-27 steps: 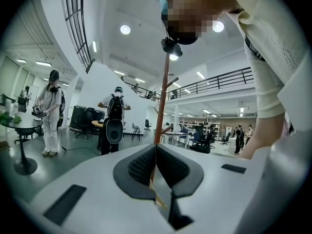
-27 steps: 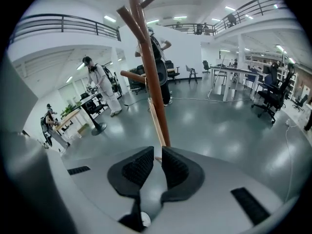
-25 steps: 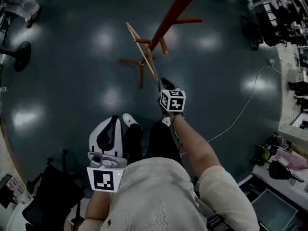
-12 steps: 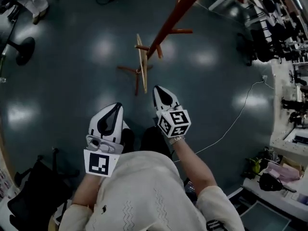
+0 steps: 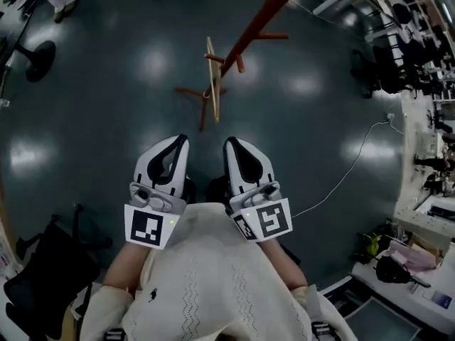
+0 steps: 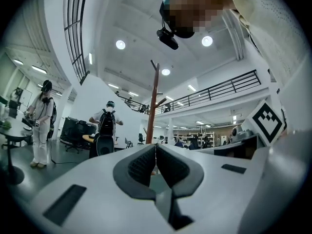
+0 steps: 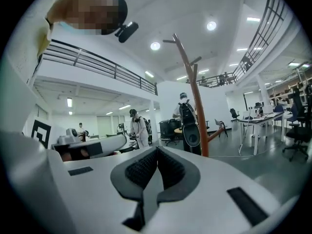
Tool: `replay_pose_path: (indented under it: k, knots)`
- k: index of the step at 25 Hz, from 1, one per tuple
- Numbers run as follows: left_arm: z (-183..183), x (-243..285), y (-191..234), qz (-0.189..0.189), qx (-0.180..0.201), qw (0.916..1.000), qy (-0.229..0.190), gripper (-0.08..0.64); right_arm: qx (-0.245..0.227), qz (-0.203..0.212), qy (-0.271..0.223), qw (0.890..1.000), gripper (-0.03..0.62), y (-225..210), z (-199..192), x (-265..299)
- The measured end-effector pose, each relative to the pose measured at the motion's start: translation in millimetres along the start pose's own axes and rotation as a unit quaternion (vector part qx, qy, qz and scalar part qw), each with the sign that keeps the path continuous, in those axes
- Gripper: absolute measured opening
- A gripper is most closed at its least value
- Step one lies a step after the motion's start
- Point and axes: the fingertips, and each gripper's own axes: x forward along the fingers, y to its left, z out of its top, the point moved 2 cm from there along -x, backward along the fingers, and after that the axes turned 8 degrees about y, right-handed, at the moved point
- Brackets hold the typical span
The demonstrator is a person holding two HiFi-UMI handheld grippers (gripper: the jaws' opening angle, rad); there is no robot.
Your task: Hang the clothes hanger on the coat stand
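the hanger point(image 5: 212, 84) hangs on a short peg point(image 5: 215, 59) low on the stand point(image 5: 256, 30), its pale wood bar lying across the peg and its lower end over the stand's feet. nothing touches it.

1 s ago the right gripper point(image 5: 235, 145) was stretched out at the hanger's lower end; half a second later it had let go and was coming back. now it is drawn in against the body, level with the left gripper point(image 5: 177, 140), well apart from the stand. the hanger, which leaned at a slant then, now reads nearly straight in the head view, so it seems to have settled on the peg under its own weight.

in their own views both grippers have their jaws pressed together with nothing between them: left gripper point(image 6: 156, 147), right gripper point(image 7: 157, 152). each looks out at the stand point(image 6: 154, 96) point(image 7: 195, 106) from a distance.

judged from this, the hanging is done; the only risk left is the hanger swinging off the peg.
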Motion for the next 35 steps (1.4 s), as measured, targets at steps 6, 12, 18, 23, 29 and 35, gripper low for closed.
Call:
replay_pose_path:
  k: [6, 12, 18, 23, 29, 35]
  knots:
    - [-6, -8, -31, -0.029, -0.005, 0.9996, 0.004, 0.014, -0.025, 0.023, -0.019, 0.999, 0.020, 18, 14, -18]
    - [-16, -18, -36, -0.030, -0.002, 0.9993, 0.020, 0.014, -0.042, 0.042, -0.016, 0.998, 0.020, 30, 6, -15]
    - [-12, -18, -26, -0.013, 0.002, 0.9998, 0.012, 0.014, -0.049, 0.054, -0.012, 0.997, 0.018, 32, 7, -14]
    - [-12, -19, -28, -0.016, 0.000, 0.9998, 0.011, 0.014, -0.065, 0.058, 0.002, 0.996, 0.020, 36, 2, -16]
    - [-16, -20, -32, -0.020, -0.001, 0.9997, 0.012, 0.014, -0.064, 0.056, 0.004, 0.996, 0.020, 37, -1, -17]
    - [-16, -20, -32, -0.021, 0.001, 0.9997, 0.012, 0.014, -0.069, 0.057, 0.007, 0.996, 0.018, 37, -1, -17]
